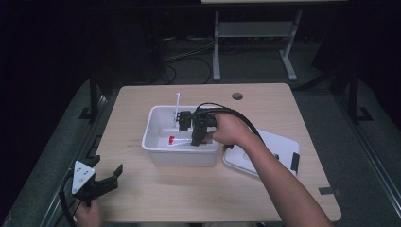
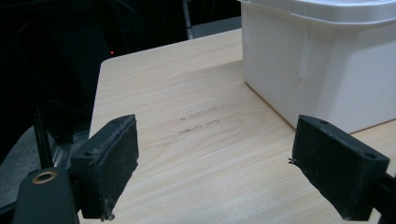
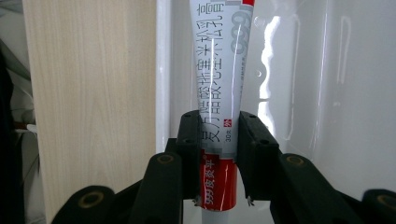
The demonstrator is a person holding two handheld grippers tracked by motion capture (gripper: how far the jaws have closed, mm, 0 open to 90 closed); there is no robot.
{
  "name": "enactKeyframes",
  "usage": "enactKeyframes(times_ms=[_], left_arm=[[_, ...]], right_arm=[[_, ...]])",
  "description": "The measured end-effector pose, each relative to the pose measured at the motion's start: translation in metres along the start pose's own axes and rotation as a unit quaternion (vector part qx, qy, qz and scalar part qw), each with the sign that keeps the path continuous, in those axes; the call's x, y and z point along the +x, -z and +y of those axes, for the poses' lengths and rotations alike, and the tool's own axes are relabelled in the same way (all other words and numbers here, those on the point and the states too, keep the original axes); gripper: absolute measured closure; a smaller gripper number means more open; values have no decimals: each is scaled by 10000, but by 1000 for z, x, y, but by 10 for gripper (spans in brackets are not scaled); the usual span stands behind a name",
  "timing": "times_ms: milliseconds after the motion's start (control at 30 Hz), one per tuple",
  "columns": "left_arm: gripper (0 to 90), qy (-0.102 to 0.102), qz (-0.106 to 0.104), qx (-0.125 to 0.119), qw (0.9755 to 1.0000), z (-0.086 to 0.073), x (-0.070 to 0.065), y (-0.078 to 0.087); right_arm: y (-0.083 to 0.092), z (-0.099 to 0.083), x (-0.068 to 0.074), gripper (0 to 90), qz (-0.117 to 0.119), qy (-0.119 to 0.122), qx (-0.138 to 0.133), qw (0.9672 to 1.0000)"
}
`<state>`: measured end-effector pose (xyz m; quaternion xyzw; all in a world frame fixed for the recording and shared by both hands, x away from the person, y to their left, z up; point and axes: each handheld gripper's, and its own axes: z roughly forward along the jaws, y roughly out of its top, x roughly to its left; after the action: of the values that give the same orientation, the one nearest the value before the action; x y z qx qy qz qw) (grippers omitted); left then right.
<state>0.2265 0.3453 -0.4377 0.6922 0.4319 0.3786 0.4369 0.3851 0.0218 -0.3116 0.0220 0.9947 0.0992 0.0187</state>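
Observation:
A white tube [image 3: 219, 70] with grey print and a red band lies lengthwise between the jaws of my right gripper [image 3: 219, 135], whose pads press on both its sides. In the high view this gripper [image 1: 196, 140] reaches down into a white plastic bin [image 1: 184, 158] at the table's middle, and the tube [image 1: 177, 140] lies low inside, near the bin's front wall. My left gripper [image 1: 108, 164] rests near the table's front left corner with its jaws wide apart. In its own view the left gripper [image 2: 215, 163] holds nothing, and the bin's wall [image 2: 327, 74] stands ahead to the right.
The bin's white lid [image 1: 279, 151] lies flat on the table just right of the bin. A thin white stick [image 1: 178, 101] rises at the bin's back rim. A cable hole [image 1: 237, 96] sits near the table's far edge. Bare wood spreads between the left gripper and the bin.

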Motion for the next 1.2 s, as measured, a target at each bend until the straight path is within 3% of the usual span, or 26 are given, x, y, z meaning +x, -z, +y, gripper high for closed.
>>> enactKeyframes(times_ms=[1200], left_arm=[[139,36,22,-21,10000,0,0,0]], right_arm=[[-41,-12,-17,714,310,-358,62,9989]])
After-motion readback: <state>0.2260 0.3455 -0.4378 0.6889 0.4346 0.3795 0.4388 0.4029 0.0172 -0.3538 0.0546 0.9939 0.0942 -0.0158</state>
